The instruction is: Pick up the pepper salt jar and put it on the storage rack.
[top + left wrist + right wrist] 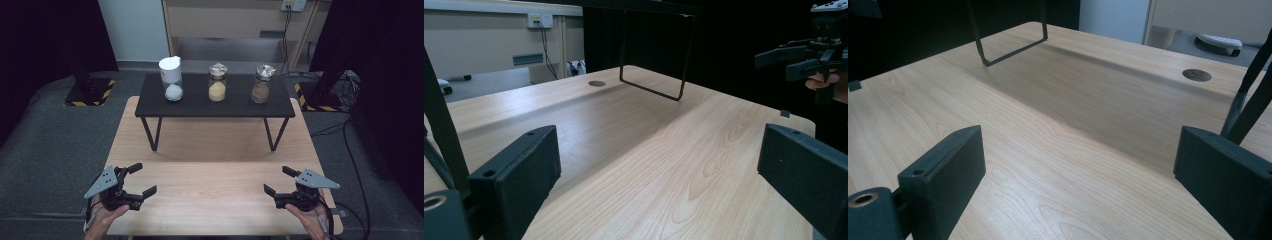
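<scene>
High view: wooden table (210,200) on grey floor (50,150), both grippers' jaws spread apart, gripping nothing.

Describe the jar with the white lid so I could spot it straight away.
Find the wooden table, then the small black shelf standing at its far end. Three jars stand in a row on it; yours is the leftmost jar. It alone has a tall white lid and white powder inside, while the yellow-filled jar and the brown-filled jar have shiny tops.
</scene>
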Motion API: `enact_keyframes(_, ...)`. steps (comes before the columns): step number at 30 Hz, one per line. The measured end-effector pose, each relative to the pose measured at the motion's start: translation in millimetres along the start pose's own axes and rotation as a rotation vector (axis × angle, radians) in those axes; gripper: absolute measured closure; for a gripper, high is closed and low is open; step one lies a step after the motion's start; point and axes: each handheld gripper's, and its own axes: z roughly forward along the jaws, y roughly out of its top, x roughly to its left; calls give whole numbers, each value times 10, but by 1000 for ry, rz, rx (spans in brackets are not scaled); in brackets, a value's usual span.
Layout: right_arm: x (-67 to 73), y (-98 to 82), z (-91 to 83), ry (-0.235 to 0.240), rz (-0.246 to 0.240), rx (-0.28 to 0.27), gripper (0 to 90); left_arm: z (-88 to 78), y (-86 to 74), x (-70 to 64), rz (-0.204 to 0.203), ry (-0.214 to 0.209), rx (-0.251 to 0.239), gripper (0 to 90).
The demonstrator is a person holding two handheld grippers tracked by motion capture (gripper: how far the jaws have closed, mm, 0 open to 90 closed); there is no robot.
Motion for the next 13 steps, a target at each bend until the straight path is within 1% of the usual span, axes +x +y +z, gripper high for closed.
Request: enact_keyframes(13, -5, -1, 3, 0, -6, 6, 74, 3, 0, 3, -1, -2, -1, 28)
